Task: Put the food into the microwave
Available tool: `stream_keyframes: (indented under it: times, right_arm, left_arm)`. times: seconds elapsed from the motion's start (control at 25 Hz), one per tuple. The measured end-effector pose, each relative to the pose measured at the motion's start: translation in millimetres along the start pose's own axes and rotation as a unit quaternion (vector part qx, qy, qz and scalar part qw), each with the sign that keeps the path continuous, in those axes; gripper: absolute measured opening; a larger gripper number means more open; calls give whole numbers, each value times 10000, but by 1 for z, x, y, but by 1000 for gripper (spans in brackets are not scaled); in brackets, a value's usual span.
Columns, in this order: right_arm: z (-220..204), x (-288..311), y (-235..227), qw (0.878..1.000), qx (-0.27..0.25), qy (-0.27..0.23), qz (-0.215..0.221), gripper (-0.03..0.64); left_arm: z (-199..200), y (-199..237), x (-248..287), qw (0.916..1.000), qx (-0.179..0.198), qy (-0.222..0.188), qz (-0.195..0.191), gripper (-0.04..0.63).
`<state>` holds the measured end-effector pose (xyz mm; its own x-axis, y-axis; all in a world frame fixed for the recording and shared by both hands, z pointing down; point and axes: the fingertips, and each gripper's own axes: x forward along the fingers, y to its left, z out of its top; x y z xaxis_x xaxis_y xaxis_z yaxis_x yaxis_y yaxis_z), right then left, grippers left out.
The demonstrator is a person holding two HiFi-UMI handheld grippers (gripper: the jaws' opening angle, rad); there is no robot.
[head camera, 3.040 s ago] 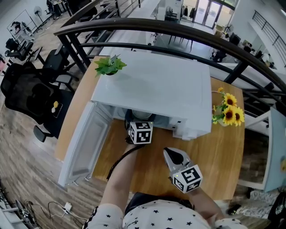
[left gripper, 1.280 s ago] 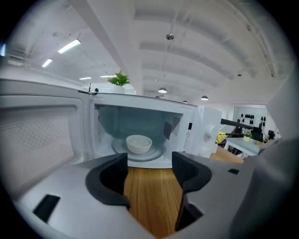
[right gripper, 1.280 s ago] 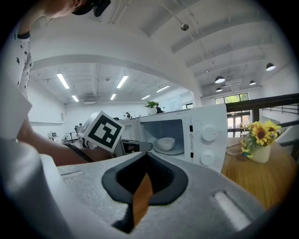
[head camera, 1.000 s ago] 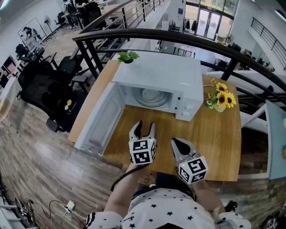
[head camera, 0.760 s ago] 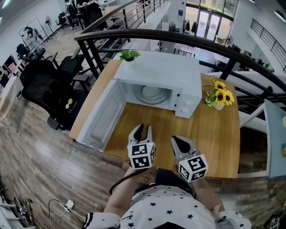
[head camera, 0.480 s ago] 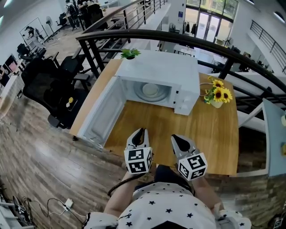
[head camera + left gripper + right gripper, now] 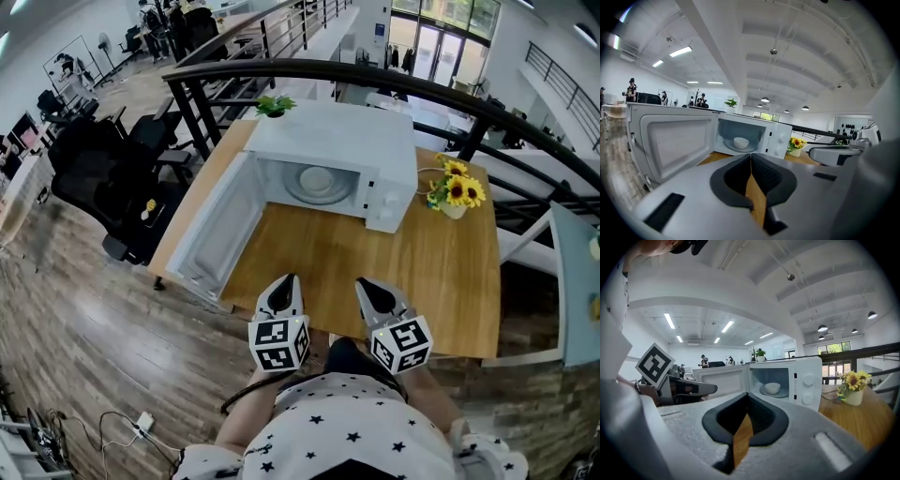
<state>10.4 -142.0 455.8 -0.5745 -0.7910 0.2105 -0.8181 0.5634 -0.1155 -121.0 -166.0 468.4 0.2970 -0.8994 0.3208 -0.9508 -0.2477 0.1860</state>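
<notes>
Item 1. Light wooden bench [image 7: 441, 281]: a rectangular top standing beside a curved black metal railing [image 7: 375, 77], and carrying items 2 to 5.

Item 2. White box-shaped microwave oven [image 7: 342, 141]: it stands at the far side of the bench. Its door [image 7: 214, 236] is swung fully open to the left, and two round dials are on the right-hand panel.

Item 3. Small white bowl [image 7: 317, 178]: it sits upright inside the microwave cavity on the round glass turntable plate [image 7: 344, 193], roughly at its centre. Its contents cannot be made out.

Item 4. Bunch of yellow sunflowers in a pale vase [image 7: 455, 192]: it stands on the bench just right of the microwave.

Item 5. Small green potted plant [image 7: 275, 105]: it is at the far left corner, behind the microwave.

Item 6. Left tongs [image 7: 284, 283]: they are held over the near edge of the bench, well apart from the microwave and pointing toward its open cavity. The jaws have just been closing and now meet at the tips, with nothing between them.

Item 7. Right tongs [image 7: 364, 285]: they are held beside the left pair at the near edge, also facing the microwave. The jaws are closed tip to tip and hold nothing.

Item 8. Black office chairs [image 7: 89, 178]: they stand on the wood-plank floor left of the bench.
</notes>
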Motion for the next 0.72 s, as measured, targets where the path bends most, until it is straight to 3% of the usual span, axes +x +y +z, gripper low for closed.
stream_keyframes:
  times: [0.72]
  right_arm:
    - [-2,-1,10,9998,-153,53,89,5]
  left_arm:
    - [-2,-3,-2,9997,-69,-2,-250,3]
